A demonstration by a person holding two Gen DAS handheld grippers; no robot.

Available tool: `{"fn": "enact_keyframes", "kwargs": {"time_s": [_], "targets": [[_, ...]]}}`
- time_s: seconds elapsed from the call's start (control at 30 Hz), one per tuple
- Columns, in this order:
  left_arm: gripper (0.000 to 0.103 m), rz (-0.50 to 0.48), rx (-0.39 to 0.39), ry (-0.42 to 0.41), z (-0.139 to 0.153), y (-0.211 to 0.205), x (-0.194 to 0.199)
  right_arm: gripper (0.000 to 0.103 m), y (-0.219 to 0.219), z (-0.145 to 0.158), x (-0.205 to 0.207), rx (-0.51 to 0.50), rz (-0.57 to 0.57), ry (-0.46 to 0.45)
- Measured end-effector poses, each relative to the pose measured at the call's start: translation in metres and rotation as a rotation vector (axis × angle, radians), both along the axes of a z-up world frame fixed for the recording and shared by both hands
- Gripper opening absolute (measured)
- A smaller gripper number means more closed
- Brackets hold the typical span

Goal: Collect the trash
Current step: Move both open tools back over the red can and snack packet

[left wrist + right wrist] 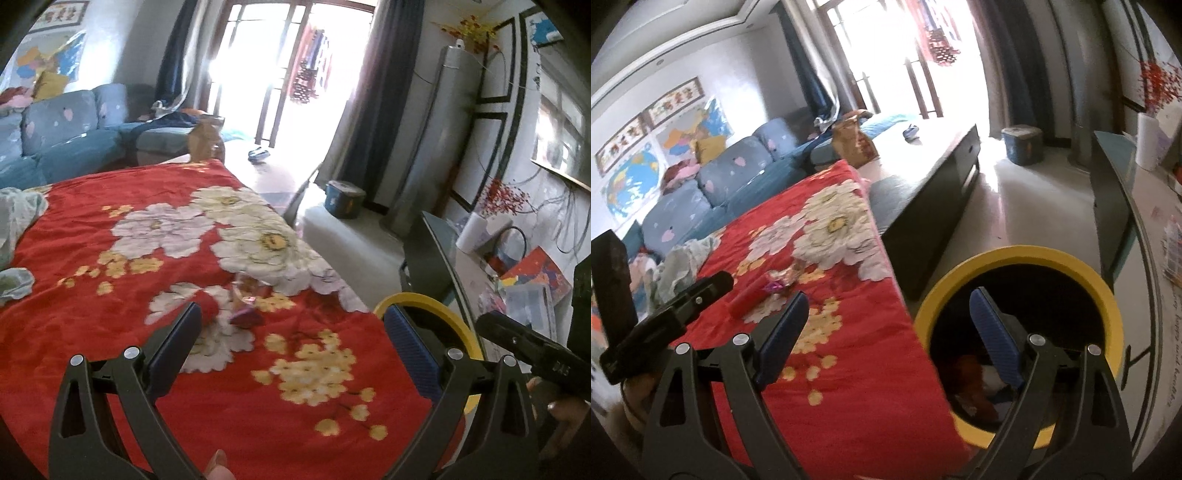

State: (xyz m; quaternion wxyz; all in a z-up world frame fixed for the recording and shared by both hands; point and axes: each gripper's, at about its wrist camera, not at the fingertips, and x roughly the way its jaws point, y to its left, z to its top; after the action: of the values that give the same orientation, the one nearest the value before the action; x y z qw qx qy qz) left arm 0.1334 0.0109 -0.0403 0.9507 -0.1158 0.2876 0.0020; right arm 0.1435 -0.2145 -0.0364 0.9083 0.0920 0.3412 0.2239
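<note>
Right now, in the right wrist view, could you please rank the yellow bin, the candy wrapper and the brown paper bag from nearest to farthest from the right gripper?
1. Yellow bin: just beyond the right gripper, right of the bed.
2. Candy wrapper: on the red blanket, left.
3. Brown paper bag: past the blanket's far end.

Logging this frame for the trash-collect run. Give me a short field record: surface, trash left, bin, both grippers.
surface: red floral blanket spread over a low table
trash left: crinkled clear wrapper and a red tube-like piece, both lying on the blanket
bin: yellow-rimmed bin on the floor beside the blanket's edge, scraps already inside
left gripper: open, nothing between the fingers, aimed toward the wrapper
right gripper: open, empty, one finger over the bin's mouth
</note>
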Motion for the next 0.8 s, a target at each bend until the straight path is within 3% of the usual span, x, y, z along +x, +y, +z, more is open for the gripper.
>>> {"fn": "enact_keyframes", "kwargs": {"time_s": [0.53,0.8], "targets": [[0.096,0.175,-0.025,0.071,-0.020,0.088,-0.012,0.081,0.084,-0.004,0.009,-0.023,0.150,0.029],[0.095,0.136,-0.067,0.149,-0.036,0.121,-0.007,0.079,0.122,-0.012,0.026,-0.032,0.185,0.067]]}}
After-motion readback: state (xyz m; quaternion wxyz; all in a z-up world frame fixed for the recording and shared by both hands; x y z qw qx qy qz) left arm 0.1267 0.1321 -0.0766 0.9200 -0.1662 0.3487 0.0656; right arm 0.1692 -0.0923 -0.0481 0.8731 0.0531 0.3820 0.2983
